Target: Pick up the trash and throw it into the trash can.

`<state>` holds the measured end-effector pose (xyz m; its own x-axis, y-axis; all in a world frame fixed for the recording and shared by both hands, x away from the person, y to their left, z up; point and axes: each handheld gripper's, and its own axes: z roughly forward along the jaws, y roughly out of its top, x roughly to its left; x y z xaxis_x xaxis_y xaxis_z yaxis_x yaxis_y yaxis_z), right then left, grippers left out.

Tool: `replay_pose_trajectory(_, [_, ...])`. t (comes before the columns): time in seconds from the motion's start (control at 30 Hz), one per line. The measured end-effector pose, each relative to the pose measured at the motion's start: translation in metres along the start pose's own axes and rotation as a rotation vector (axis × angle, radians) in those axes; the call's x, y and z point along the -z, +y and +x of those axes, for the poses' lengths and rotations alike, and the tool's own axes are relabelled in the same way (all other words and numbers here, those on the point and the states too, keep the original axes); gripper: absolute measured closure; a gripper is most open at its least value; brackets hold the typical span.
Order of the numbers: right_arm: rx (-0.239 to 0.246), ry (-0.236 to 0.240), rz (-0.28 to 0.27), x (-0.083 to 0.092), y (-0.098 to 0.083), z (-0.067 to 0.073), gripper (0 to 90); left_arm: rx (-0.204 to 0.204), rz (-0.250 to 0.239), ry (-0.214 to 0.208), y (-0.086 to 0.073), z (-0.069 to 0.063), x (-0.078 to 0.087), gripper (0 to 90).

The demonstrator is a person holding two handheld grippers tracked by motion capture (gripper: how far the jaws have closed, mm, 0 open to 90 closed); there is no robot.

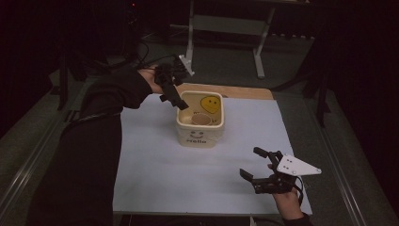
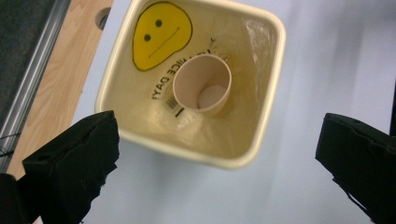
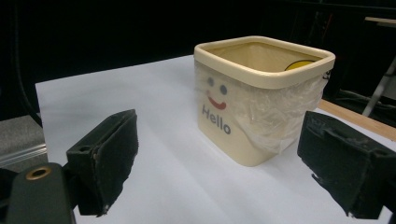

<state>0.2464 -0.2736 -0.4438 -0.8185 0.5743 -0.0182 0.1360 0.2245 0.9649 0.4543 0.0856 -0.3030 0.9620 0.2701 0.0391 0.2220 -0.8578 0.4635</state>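
**Left gripper hangs open over the cream bin, cup lying inside**

The left gripper (image 1: 175,92) hovers above the near-left rim of the cream square plastic bin (image 1: 184,126), pointing down into it. Its two black jaws stand wide apart with nothing between them; in the left gripper view they frame the bin's mouth from above.

Inside the bin, a tan paper cup (image 2: 202,85) lies on the bottom, its open mouth facing up toward the camera. It rests on the clear plastic liner (image 2: 254,60) that covers the inner walls, just beside a yellow smiley-face sticker (image 2: 161,35) on one inner wall. The liner folds over the rim and hangs down the outside, as the right gripper view shows. The bin's front carries a printed face and the word "Hello".

The bin stands toward the far middle of the white surface (image 1: 155,165).

The right gripper (image 1: 258,165) is held low over the near-right part of the surface, well apart from the bin, jaws spread and empty, aimed toward it.
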Motion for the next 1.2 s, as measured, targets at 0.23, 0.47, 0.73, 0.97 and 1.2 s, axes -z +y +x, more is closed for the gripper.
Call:
replay_pose_trajectory(0.23, [0.002, -0.007, 0.004, -0.001, 0.0, 0.0, 12.1, 0.036, -0.026, 0.006, -0.025, -0.008, 0.015, 0.3])
replay_pose_trajectory(0.47, [0.002, -0.01, 0.009, -0.002, 0.0, -0.001, 12.7, 0.055, -0.066, 0.017, -0.048, -0.016, 0.024, 0.3])
replay_pose_trajectory(0.73, [0.01, -0.018, 0.014, -0.002, 0.0, 0.001, 13.0, 0.084, -0.071, 0.011, -0.075, -0.026, 0.02, 0.3])
replay_pose_trajectory(0.97, [0.001, -0.023, 0.011, -0.001, -0.001, -0.001, 12.8, 0.106, -0.113, 0.018, -0.094, -0.037, 0.018, 0.3])
replay_pose_trajectory(1.2, [-0.003, -0.037, 0.009, -0.002, -0.001, -0.001, 11.8, 0.114, -0.116, 0.016, -0.107, -0.047, 0.015, 0.3])
